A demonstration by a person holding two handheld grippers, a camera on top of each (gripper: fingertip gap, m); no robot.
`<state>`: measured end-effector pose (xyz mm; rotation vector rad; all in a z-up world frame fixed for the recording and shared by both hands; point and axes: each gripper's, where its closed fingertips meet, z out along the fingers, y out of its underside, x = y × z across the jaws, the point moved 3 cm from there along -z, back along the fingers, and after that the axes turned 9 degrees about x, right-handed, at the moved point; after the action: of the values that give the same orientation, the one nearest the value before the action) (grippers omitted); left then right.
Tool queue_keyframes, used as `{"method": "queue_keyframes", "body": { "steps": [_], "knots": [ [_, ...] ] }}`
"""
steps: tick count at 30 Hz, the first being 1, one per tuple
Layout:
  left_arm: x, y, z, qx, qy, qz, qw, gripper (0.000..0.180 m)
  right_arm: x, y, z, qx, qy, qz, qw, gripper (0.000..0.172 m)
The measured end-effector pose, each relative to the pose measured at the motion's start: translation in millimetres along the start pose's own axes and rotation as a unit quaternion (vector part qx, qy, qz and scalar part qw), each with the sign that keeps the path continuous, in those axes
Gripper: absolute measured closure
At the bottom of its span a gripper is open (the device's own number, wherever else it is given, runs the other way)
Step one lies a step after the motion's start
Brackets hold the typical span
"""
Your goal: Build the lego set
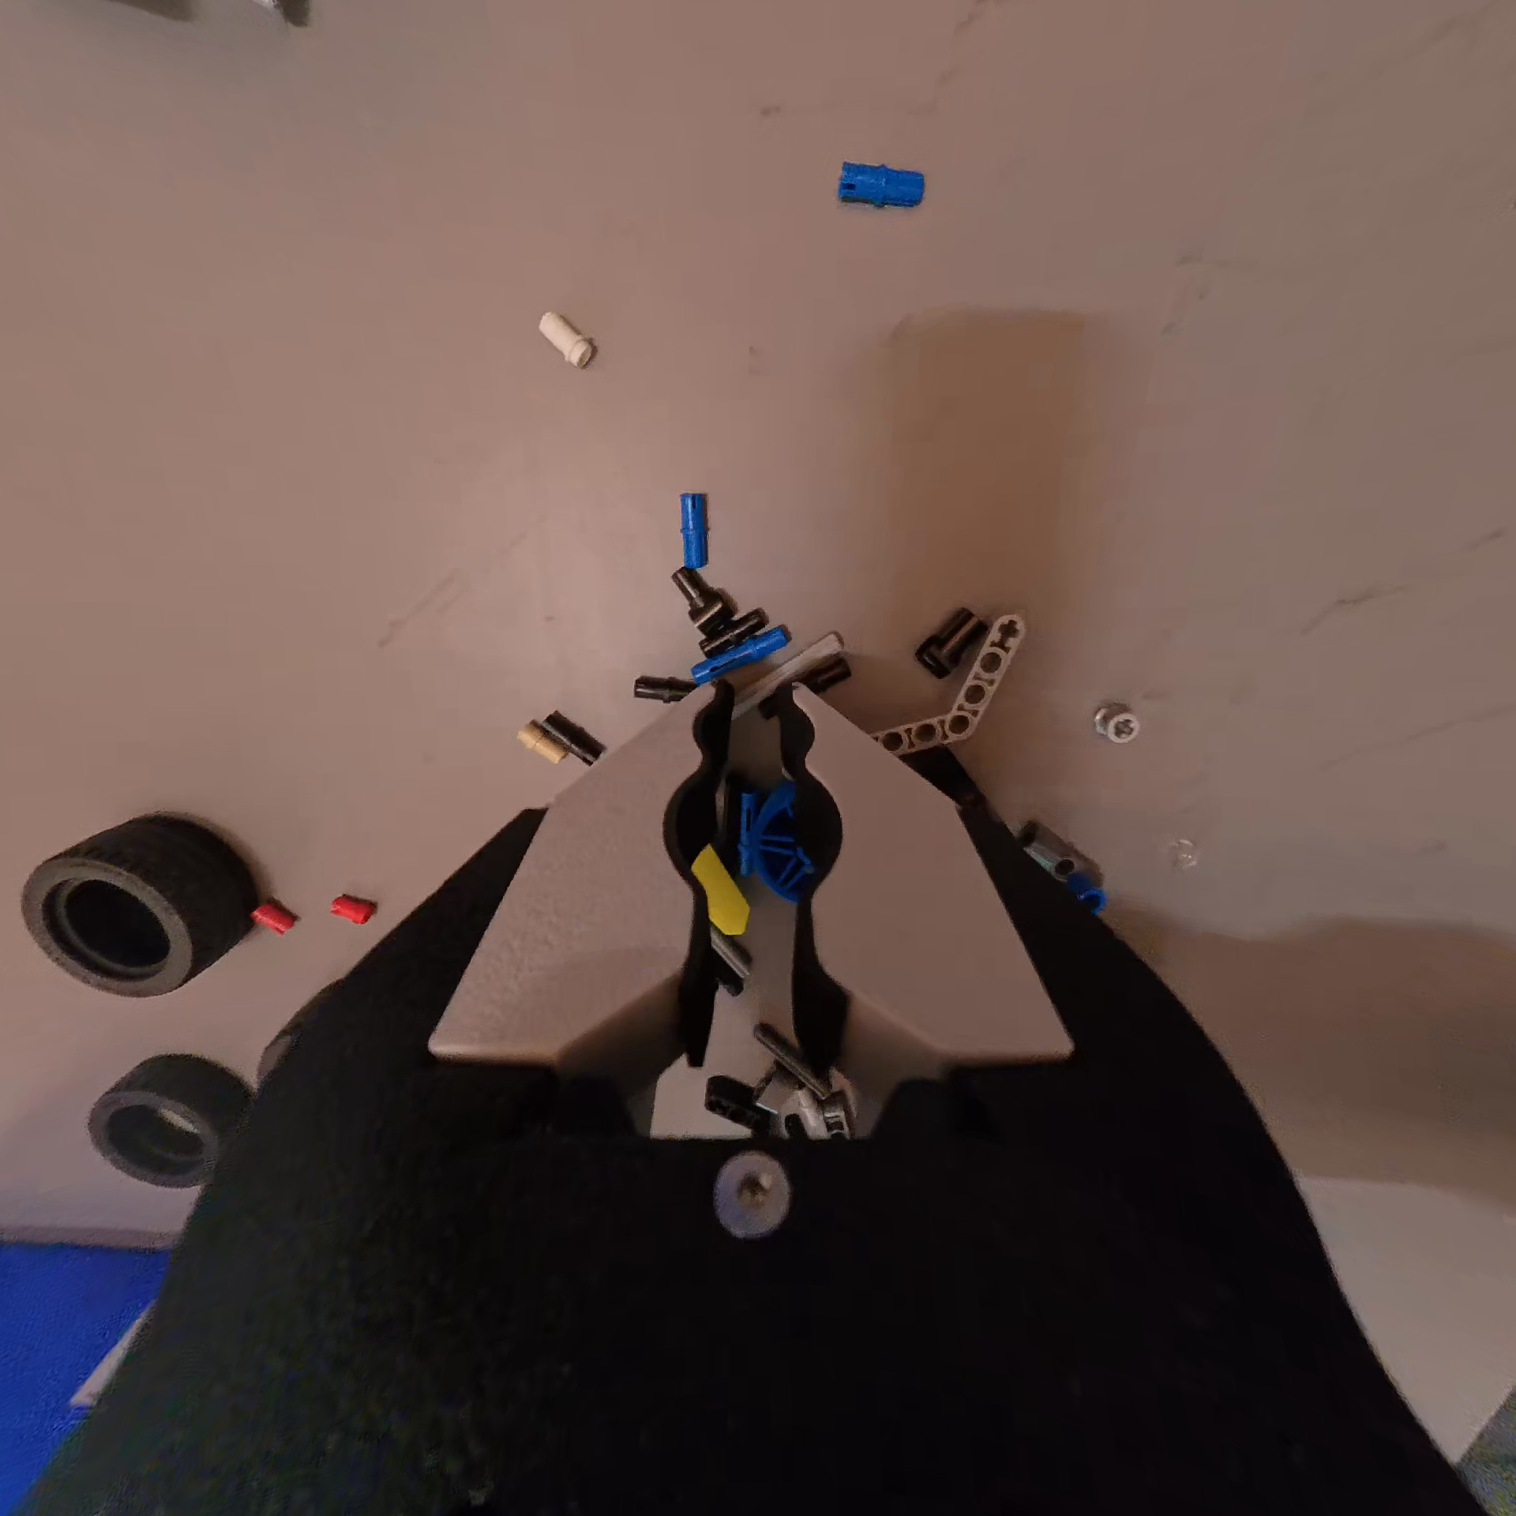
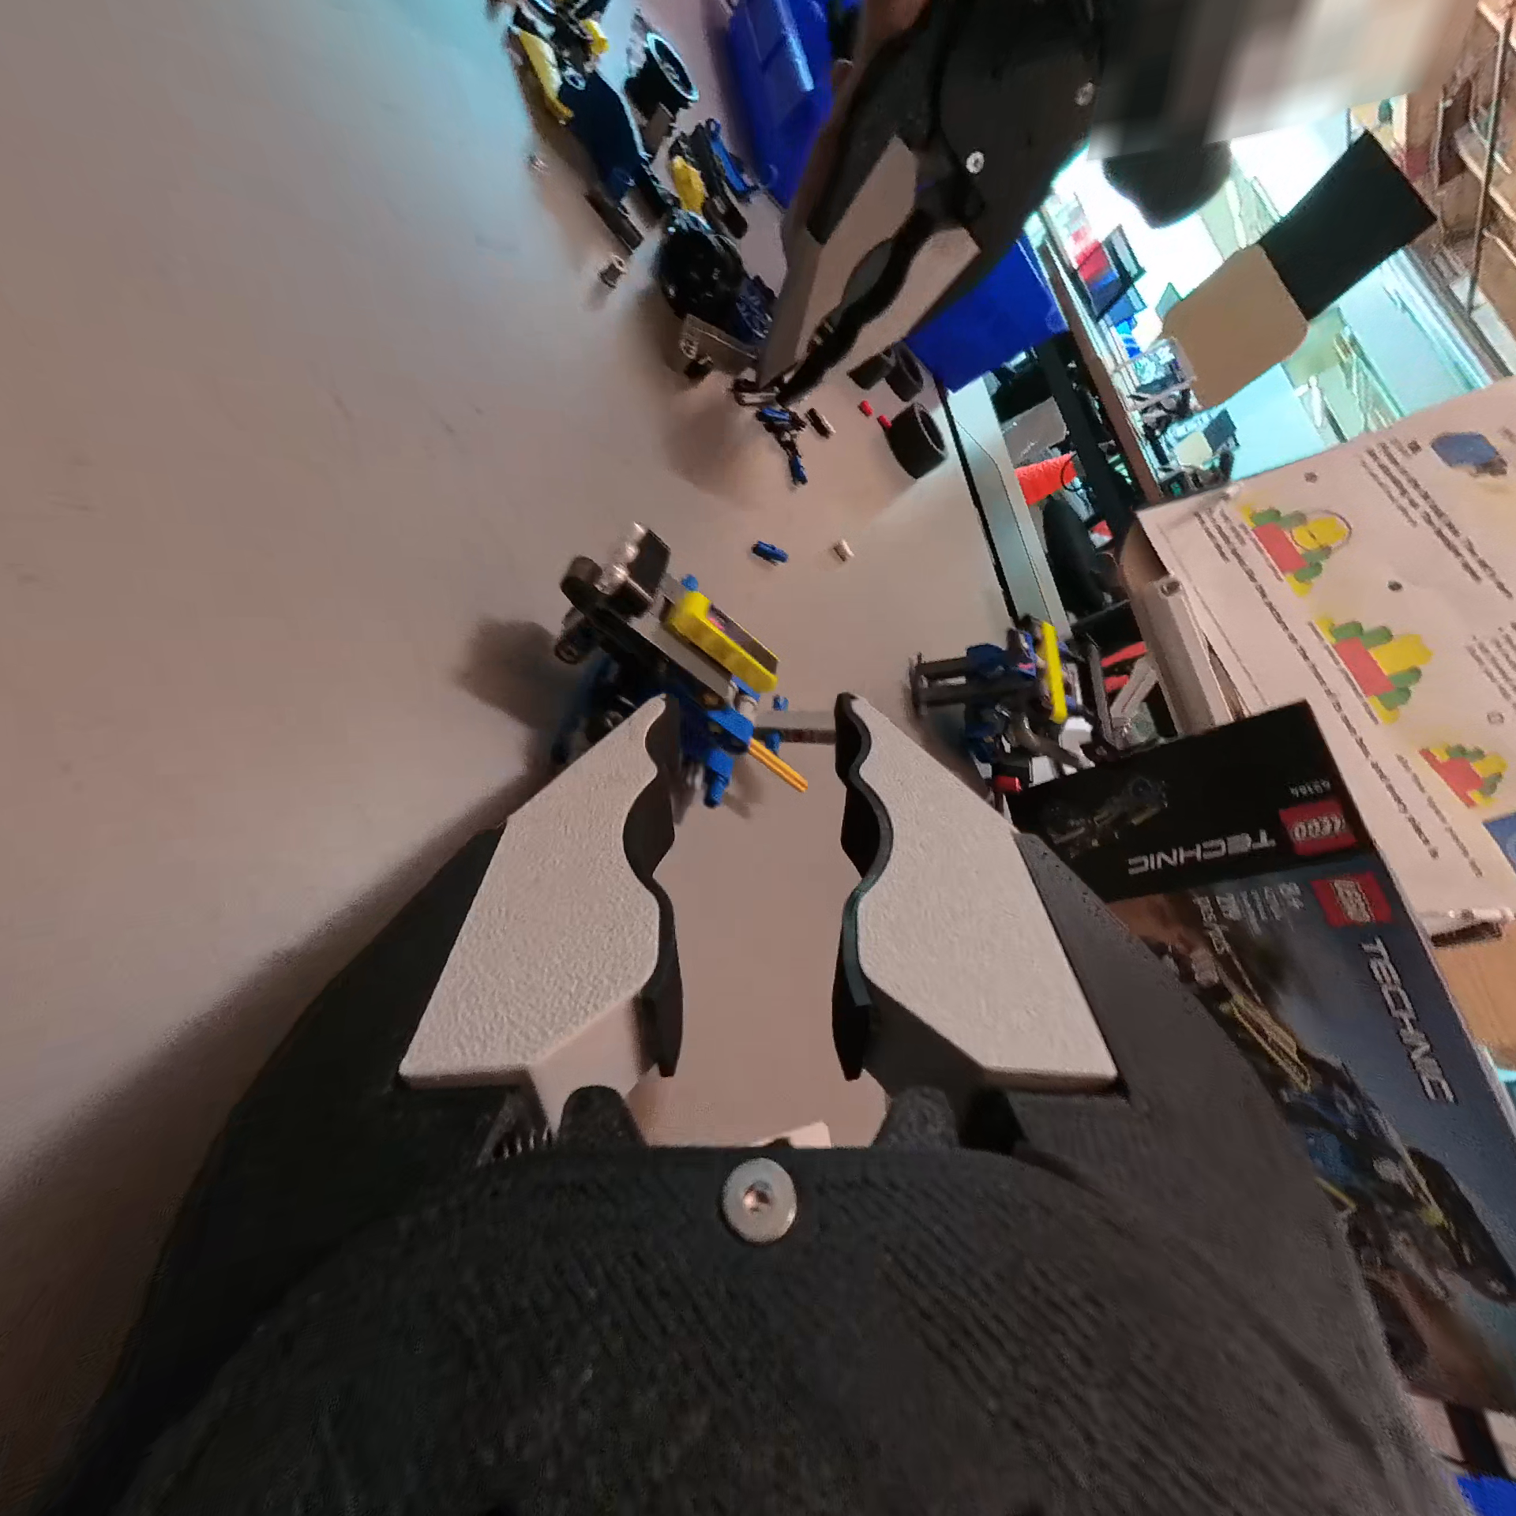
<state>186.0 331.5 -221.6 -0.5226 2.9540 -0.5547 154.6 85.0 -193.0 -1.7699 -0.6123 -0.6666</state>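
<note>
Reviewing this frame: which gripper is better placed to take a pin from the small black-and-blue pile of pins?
Left, probably. The left gripper, nearly closed, has its tips at the pile; the right gripper, open, is farther off beside a blue and yellow assembly.

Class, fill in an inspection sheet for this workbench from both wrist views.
Surface: pale table, scuffed.
Things: blue-yellow assembly just ahead of right gripper; grey bar at tips of left gripper.
Clutter: loose pins, tyres, bent beam.
Grippers: left nearly closed, grasp unclear; right open, empty.
Cables: nothing seen.
Surroundings: toy box, printed sheet, blue bin.
</note>
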Motion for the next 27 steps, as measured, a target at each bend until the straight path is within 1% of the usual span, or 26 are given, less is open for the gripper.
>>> {"method": "queue_keyframes", "body": {
  "steps": [5,9,11,15,19,22,27],
  "knots": [
    [4.6,-4.9,3.0,-0.03,-0.024,0.051,0.998,0.179,-10.3,-13.6,11.7,0.004,-0.008,-0.029,1.0,0.136],
    [9.4,-1.5,4.9,-0.037,0.0,0.021,0.999,0.175,-7.1,-16.7,10.4,0.015,0.003,-0.023,1.0,0.137],
    [8.4,-0.8,4.7,-0.028,0.0,0.011,1.0,0.174,-2.1,-12.7,6.9,0.013,0.014,-0.016,1.0,0.136],
    [4.3,0.5,3.5,-0.014,-0.028,0.006,0.999,0.179,9.4,-4.4,-0.5,0.001,0.044,-0.005,0.999,0.138],
    [3.2,-10.5,-9.0,0.039,-0.059,0.001,0.997,0.18,16.4,-5.6,-6.0,0.018,0.062,0.017,0.998,0.138],
    [3.7,-18.1,-17.6,0.067,-0.077,-0.001,0.995,0.18,17.7,-4.8,-7.1,0.018,0.064,0.024,0.997,0.139],
    [7.0,-17.7,-20.5,0.075,-0.083,-0.004,0.994,0.18,15.0,-3.5,-5.1,0.007,0.059,0.012,0.998,0.139]
  ]
}}
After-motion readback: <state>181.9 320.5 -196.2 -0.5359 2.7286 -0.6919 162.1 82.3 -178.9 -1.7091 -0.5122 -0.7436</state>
